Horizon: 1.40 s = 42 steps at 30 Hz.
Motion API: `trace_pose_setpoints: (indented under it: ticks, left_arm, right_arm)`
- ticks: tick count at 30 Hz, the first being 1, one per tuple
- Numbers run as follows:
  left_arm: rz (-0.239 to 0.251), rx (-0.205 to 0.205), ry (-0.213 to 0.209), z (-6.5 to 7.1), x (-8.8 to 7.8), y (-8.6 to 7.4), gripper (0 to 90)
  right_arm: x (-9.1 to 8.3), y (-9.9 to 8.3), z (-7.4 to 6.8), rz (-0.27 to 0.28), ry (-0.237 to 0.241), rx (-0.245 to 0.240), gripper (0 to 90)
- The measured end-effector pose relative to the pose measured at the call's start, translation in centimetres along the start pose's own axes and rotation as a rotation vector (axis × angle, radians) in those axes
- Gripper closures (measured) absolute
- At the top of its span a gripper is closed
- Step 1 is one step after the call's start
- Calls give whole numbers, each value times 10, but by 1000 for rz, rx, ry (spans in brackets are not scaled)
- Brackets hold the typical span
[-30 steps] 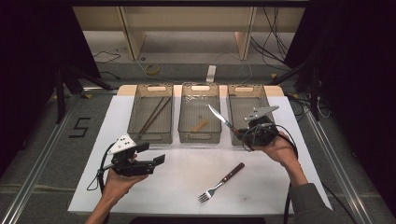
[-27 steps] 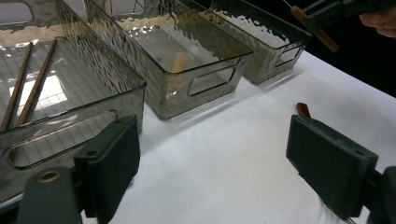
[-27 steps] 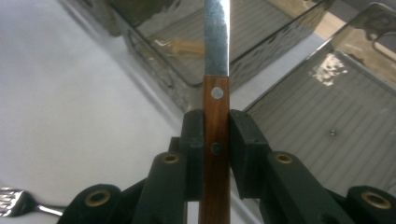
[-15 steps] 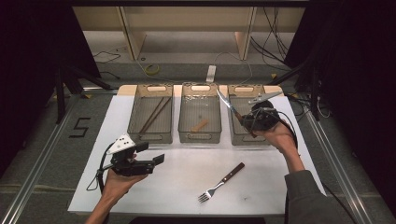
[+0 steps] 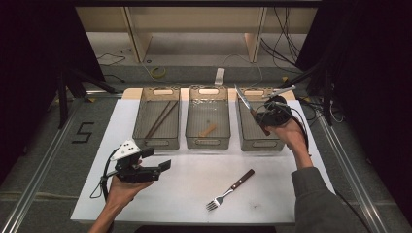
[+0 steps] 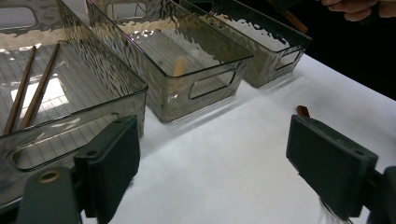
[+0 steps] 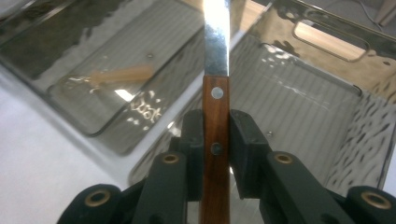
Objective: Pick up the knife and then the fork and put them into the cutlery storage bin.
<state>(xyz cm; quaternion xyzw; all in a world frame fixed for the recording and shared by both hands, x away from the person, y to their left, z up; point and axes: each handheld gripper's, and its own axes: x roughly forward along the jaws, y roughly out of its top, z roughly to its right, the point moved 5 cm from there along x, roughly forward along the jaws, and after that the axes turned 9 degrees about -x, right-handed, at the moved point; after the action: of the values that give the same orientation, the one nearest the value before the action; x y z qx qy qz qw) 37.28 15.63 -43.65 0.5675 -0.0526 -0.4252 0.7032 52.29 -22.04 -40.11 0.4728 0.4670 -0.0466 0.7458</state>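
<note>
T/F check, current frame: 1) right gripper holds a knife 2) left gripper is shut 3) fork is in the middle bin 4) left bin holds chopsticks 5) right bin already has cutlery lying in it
1) The right gripper is shut on the knife handle: true.
2) False: the left gripper is open and holds nothing.
3) False: the fork lies on the white table.
4) The left bin holds chopsticks: true.
5) False: the right bin floor looks bare.
</note>
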Motion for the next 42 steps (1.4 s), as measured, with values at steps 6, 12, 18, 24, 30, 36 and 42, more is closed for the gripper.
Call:
trace_pose_setpoints:
  ticks: [6,12,18,24,30,36,42]
  left_arm:
    - [-1,2,2,0,0,0,169]
    - [-3,1,4,0,0,0,167]
    - [-1,-1,4,0,0,0,167]
    - [0,2,5,0,0,0,167]
    - [2,0,6,0,0,0,167]
    - [2,2,6,0,0,0,167]
    - [2,1,7,0,0,0,167]
  right_arm:
    - [11,1,9,-23,-29,44,770]
    - [18,-3,13,-54,-41,58,770]
    - [26,-8,16,-81,-53,86,770]
    - [34,-18,18,-119,-63,105,770]
    - [37,-21,19,-134,-64,111,770]
    - [41,-20,17,-144,-63,113,769]
    - [46,-22,17,-162,-60,124,768]
